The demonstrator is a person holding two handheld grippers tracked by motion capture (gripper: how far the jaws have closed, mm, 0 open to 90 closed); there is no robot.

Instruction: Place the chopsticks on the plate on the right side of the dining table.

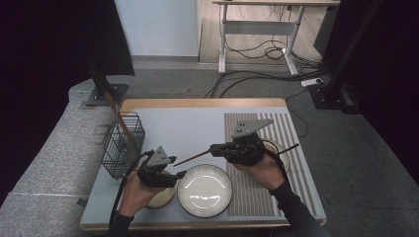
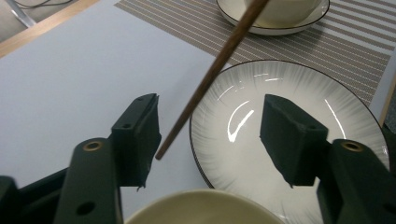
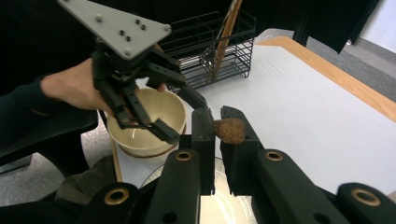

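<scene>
Two tongs working together: right tongs (image 1: 213, 149) clamped on the chopstick (image 1: 193, 156), holding it slanting above the plate (image 1: 204, 190), left tongs (image 2: 210, 135) apart around its free tip, needing squaring up before closing, keeping clear of the bowl (image 3: 147, 121).

On my bench (image 1: 188, 123), the wire basket (image 1: 122, 144) sits far left, a bowl (image 1: 160, 197) lies near me, the plate (image 1: 204, 190) right of it, a striped placemat (image 1: 286, 148) beyond.
</scene>
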